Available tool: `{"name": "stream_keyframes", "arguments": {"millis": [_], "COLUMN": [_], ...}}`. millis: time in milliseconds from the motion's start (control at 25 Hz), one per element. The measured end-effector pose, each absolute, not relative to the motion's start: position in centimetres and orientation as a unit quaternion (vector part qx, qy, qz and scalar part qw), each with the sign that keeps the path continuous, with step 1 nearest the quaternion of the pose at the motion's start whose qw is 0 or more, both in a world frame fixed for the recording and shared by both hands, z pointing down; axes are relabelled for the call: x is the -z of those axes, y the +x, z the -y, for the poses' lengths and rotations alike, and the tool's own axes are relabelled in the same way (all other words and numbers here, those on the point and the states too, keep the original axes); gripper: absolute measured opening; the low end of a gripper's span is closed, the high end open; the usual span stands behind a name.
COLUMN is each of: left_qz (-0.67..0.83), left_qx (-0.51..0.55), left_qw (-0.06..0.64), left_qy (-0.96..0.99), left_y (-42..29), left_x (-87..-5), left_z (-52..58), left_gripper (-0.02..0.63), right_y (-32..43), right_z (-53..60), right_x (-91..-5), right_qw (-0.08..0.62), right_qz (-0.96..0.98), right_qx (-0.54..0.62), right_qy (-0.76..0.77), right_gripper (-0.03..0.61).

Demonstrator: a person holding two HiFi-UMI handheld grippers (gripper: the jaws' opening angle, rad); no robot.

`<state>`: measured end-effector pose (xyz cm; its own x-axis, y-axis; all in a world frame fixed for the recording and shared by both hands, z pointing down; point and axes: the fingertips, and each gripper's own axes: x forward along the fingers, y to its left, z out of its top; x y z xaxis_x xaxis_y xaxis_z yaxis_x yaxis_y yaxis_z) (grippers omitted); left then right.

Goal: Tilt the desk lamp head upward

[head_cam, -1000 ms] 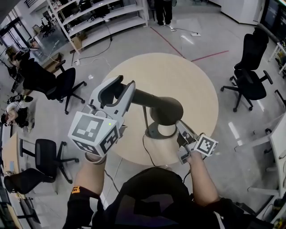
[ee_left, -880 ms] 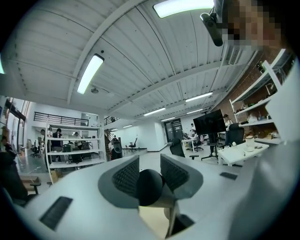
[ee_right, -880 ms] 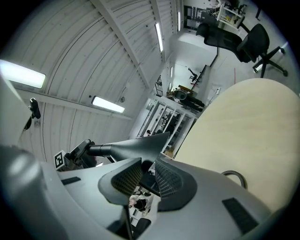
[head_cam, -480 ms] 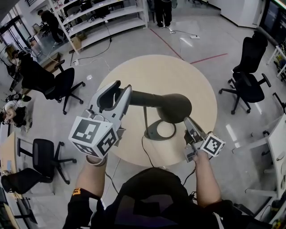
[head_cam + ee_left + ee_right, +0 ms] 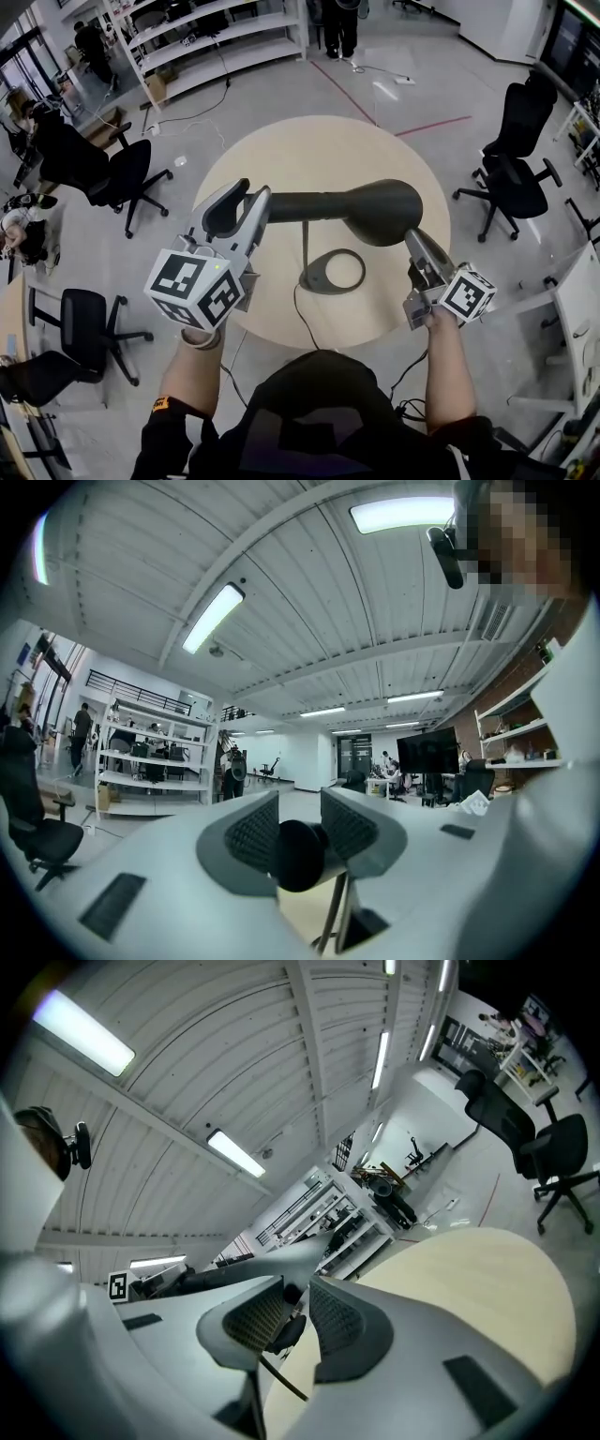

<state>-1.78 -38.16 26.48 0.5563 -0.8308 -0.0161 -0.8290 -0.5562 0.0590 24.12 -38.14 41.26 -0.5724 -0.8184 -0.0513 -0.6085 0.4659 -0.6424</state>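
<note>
A dark grey desk lamp stands on a round beige table (image 5: 328, 150), its ring base (image 5: 333, 272) near the front edge. The lamp head (image 5: 380, 211) lies about level, high above the base, on a horizontal arm (image 5: 300, 206). My left gripper (image 5: 255, 195) is shut on the arm's left end; in the left gripper view the round dark arm (image 5: 298, 855) sits pressed between the jaws of the left gripper (image 5: 298, 808). My right gripper (image 5: 413, 236) holds the head's lower right rim. In the right gripper view the right gripper (image 5: 295, 1288) shows a narrow gap closed on the lamp head (image 5: 272, 1262).
The lamp's cable (image 5: 302, 314) runs from the base over the table's front edge. Black office chairs stand at the right (image 5: 511, 178) and left (image 5: 117, 169) of the table. White shelving (image 5: 216, 37) lines the far wall. A person stands beyond it.
The lamp head has swung up from drooping over the base to about level. My right gripper rose and moved right with it. The left gripper stayed on the arm.
</note>
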Motion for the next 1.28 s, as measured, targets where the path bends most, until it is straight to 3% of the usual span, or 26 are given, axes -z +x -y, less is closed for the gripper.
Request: {"name": "stream_keyframes", "arguments": {"millis": [400, 960, 1280], "left_qz": [0.459, 0.446, 0.442], "left_qx": [0.055, 0.071, 0.059], "left_qw": [0.091, 0.131, 0.12], "left_qy": [0.882, 0.882, 0.887], "left_y": [-3.3, -4.6, -4.2], "left_x": [-29.0, -31.9, -32.4], "left_z": [38.1, 38.1, 37.4], "left_gripper": [0.186, 0.164, 0.081], "right_y": [24.8, 22.6, 20.5], "right_z": [38.3, 37.7, 37.0], "right_x": [-34.1, -26.3, -22.8], "right_qw": [0.119, 0.041, -0.005], "right_qz": [-0.865, -0.874, -0.873], "right_qx": [0.174, 0.041, -0.024], "right_qy": [-0.455, -0.482, -0.488], "right_gripper": [0.095, 0.094, 0.094]}}
